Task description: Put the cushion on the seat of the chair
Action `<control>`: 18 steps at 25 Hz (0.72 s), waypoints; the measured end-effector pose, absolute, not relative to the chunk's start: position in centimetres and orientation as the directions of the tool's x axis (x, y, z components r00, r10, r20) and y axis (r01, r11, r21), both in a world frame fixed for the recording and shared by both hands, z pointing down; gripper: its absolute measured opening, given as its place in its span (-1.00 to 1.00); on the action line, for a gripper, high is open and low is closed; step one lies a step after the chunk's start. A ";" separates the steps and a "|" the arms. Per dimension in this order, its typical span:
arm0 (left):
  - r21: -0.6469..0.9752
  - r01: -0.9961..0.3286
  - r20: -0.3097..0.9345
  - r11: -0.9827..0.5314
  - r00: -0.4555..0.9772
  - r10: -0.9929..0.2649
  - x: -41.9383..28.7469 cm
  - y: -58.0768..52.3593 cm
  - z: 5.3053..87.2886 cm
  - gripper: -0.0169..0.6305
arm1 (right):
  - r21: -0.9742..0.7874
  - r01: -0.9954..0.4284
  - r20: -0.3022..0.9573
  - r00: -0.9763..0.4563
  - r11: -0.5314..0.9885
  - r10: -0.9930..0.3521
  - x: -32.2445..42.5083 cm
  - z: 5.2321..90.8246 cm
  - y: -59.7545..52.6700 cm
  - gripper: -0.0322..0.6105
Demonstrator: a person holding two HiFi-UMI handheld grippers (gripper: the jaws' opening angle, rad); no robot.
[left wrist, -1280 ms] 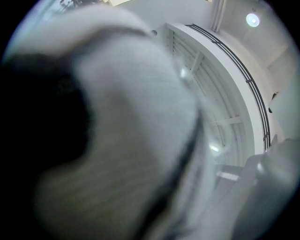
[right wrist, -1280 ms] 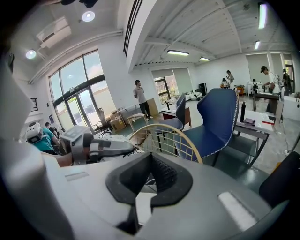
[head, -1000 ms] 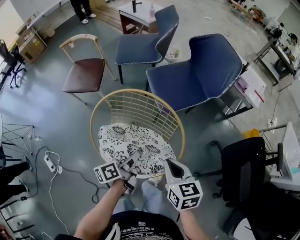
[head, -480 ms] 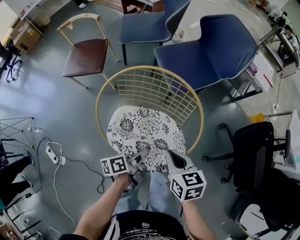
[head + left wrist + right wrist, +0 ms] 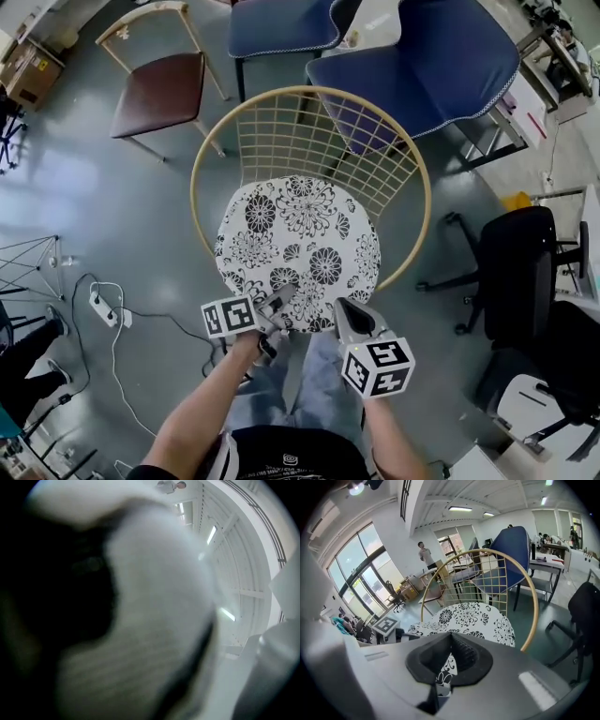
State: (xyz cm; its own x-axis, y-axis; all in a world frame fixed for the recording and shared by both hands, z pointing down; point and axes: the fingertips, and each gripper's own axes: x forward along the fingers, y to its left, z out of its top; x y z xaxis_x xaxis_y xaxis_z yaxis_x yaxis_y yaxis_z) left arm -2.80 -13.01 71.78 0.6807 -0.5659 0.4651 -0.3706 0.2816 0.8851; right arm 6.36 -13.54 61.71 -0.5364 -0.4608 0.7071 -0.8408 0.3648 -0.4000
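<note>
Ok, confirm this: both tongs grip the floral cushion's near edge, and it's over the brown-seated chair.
Wrong chair. The head view shows the floral cushion over the round wire-backed chair; the brown-seated chair stands bare, further off to the left.

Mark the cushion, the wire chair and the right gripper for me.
cushion point(image 5: 298, 248), head view, middle of its floral top.
wire chair point(image 5: 309, 90), head view, top of the hoop rim.
right gripper point(image 5: 341, 309), head view, tips of its jaws at the cushion's near edge.
</note>
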 end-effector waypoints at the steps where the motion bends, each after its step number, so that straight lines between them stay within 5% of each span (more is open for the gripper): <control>1: 0.885 -0.370 0.466 0.283 0.682 -0.563 -2.9 -13.0 72.1 -0.89 | -0.404 -0.845 0.707 -0.531 0.351 -0.466 6.3 62.1 -13.1 -0.91; 11: 0.819 -0.412 0.573 0.400 0.627 -0.528 -4.8 -11.3 76.3 -0.83 | -0.415 -0.865 0.707 -0.501 0.281 -0.500 5.7 64.3 -11.1 -0.91; 18: 0.805 -0.369 0.578 0.464 0.664 -0.474 -3.4 -10.3 77.3 -0.11 | -0.412 -0.871 0.717 -0.492 0.268 -0.494 5.9 64.7 -10.5 -0.91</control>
State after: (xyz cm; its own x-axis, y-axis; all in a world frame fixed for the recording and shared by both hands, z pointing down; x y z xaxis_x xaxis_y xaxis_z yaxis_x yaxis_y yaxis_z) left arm -3.38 -10.34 77.35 0.6643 -0.4745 0.5775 -0.3686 0.4643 0.8054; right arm 5.89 -10.46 64.73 -0.4917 -0.4943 0.7169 -0.8707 0.2679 -0.4124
